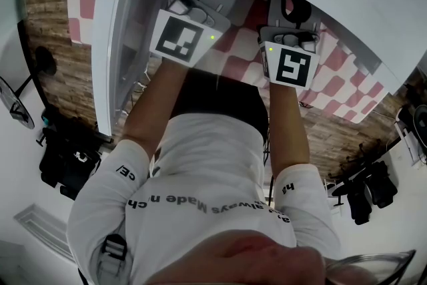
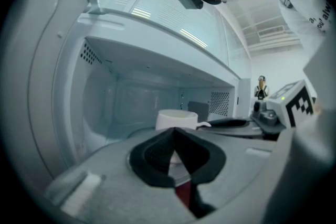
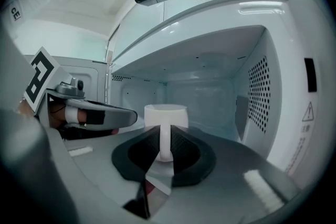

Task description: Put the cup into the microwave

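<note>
The right gripper [image 3: 165, 138] is clamped on the handle of the white cup [image 3: 165, 114]; its two black pads [image 3: 185, 150] press the handle from either side, with the handle turned straight back toward the gripper and the cup upright. The left gripper [image 2: 174, 134] holds nothing; its pads [image 2: 157, 152] meet at their tips, and the cup [image 2: 177, 119] shows just beyond them, apart from them. In the head view the two grippers reach forward side by side, the left marker cube [image 1: 179, 37] and the right marker cube [image 1: 292, 65] facing up, above the person's forearms and white shirt [image 1: 200, 163]. In the right gripper view the left gripper lies just to the left of the cup and level with it; in the left gripper view the right gripper [image 2: 247, 124] comes in from the right, toward the cup's handle. The cup sits inside the cavity of the white microwave [image 3: 273, 29], with walls on both sides and the ceiling above it; its base is hidden behind the jaws, so I cannot tell whether it rests on the cavity floor or hangs just over it. A perforated panel [image 3: 260, 97] covers the cavity's right wall, beyond the cup; the back wall is pale and bare. The microwave's door [image 1: 103, 43] stands swung open on the left side. Under the microwave lies a red-and-white checked cloth [image 1: 347, 77]; farther out is a brick-patterned surface [image 1: 47, 23].
</note>
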The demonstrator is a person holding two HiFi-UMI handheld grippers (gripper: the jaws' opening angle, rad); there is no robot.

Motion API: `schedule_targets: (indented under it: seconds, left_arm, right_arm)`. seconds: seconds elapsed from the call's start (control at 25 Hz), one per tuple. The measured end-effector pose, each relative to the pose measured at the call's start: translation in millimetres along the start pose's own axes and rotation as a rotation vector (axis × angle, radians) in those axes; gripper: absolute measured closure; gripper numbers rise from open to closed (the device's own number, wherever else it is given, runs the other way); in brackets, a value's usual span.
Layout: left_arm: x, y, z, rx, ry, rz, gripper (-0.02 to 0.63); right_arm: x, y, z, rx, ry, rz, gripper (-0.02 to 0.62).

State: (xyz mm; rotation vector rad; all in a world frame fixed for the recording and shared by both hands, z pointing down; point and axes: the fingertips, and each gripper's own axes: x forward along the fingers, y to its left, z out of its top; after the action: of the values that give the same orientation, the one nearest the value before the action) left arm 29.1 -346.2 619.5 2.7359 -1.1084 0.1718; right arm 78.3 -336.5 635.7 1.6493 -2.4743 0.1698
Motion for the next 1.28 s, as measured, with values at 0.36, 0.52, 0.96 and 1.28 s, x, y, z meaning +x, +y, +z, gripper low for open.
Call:
schedule_targets:
  seconds: [0.36,0.52,0.96,1.28]
  left_arm:
    - [-11.7,-10.2,13.4,0.011,0.001,0.005,0.603]
    - [-23.2,-22.9,30.9,0.023,0.0,0.004,0.603]
    - [-61.3,-61.9,77.9,0.001,0.005,-0.036,0.603]
    - [-90.0,-78.1,135.3,-0.007,0.006,-0.042,0.603]
  right_arm:
    - [-14.1,-2.9,11.7,-0.001,0.012,-0.01,0.491]
    - [-32.4,-1.1,34.3,-0.005,-0.004,-0.016,0.492]
    - [-82.2,12.6,99.2,-0.015,-0.002,0.006,0.511]
    - [-119.9,25.1,159.4,0.001,-0.008,0.045,0.52]
